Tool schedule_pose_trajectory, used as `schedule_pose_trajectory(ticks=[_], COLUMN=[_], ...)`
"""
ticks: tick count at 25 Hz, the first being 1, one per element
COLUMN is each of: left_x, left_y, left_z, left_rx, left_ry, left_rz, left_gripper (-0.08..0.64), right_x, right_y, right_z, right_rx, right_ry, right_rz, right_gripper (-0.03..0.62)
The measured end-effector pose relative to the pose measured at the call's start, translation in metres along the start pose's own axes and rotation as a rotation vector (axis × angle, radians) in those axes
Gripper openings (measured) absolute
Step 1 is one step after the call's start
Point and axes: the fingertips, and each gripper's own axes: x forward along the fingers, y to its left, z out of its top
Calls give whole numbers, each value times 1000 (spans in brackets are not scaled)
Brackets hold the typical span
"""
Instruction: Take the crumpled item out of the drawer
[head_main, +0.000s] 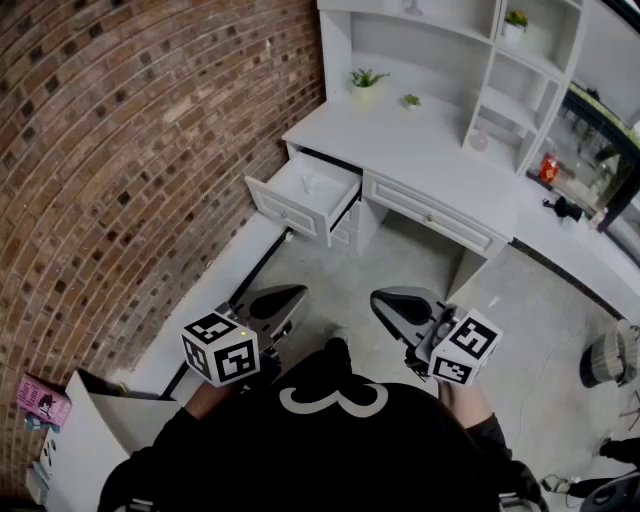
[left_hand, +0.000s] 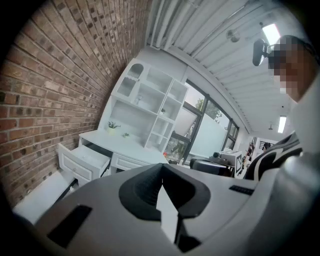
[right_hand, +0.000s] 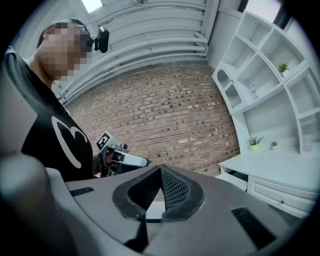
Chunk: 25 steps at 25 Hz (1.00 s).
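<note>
The white desk (head_main: 430, 150) stands ahead against the brick wall, and its left drawer (head_main: 305, 190) is pulled out. A small pale shape (head_main: 309, 183) lies on the drawer's floor, too small to make out. My left gripper (head_main: 298, 295) and right gripper (head_main: 378, 298) are held low in front of the person's chest, well short of the desk. Both are shut with nothing in them. In the left gripper view the jaws (left_hand: 161, 168) meet in a line, and the open drawer (left_hand: 85, 161) shows far off at the left. The right gripper's jaws (right_hand: 160, 170) also meet, pointing toward the brick wall.
Small potted plants (head_main: 366, 80) stand on the desk and its shelves. A red item (head_main: 548, 167) sits on the counter at the right. A white ledge (head_main: 215, 290) runs along the brick wall, with a pink box (head_main: 40, 403) at the lower left. A round fan (head_main: 605, 358) is on the floor at the right.
</note>
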Motion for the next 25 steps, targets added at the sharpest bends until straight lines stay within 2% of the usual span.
schedule_pose_trajectory(ticks=[5, 11, 15, 18, 25], left_x=[-1, 2, 9, 18, 48], left_y=[-2, -2, -3, 0, 22], left_z=[0, 4, 0, -3, -6], left_rx=[9, 5, -7, -23, -53], left_ry=[-3, -12, 4, 15, 44], left_rz=[-8, -11, -19, -25, -31], left_gripper=[3, 3, 3, 2, 2], right_x=[-2, -5, -10, -14, -11], right_y=[0, -5, -12, -23, -58], right_z=[0, 10, 6, 6, -2], right_rx=[-16, 39, 24, 51, 89], right_ry=[9, -50, -43, -56, -56], right_rz=[-19, -32, -79, -92, -117], right_gripper=[9, 11, 11, 11, 141])
